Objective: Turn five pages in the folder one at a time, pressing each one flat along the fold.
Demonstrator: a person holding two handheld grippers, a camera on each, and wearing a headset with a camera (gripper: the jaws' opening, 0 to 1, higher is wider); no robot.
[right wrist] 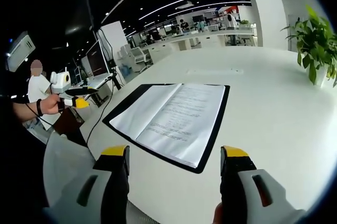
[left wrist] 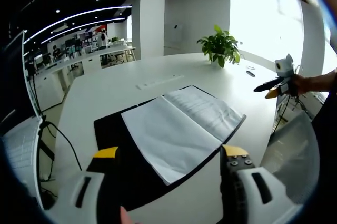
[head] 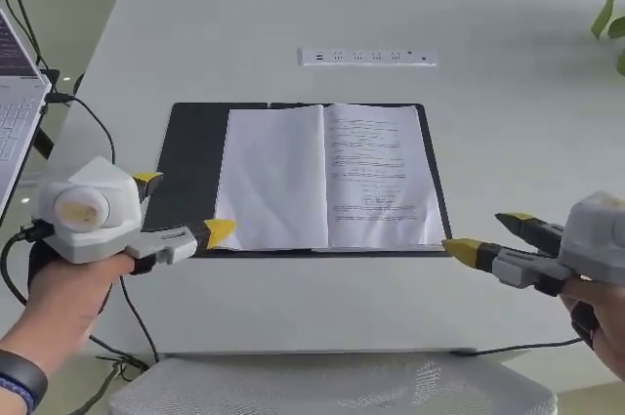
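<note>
Left tool [head: 184, 205], lower left, and right tool [head: 488, 234], lower right, gape wide with nothing held, each near a bottom corner of the open folder [head: 278, 176] lying mid-frame on the white desk [head: 293, 5].

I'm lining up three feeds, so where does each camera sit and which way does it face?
Head view: on the headset, looking down at the folder; left hand with left tool, right hand with right tool.
Left gripper view: on the left tool, facing across the folder toward the plant; own open jaws at bottom.
Right gripper view: on the right tool, facing across the folder toward the left tool; own open jaws at bottom.
Shared: both gripper views show the folder and the other tool.
</note>
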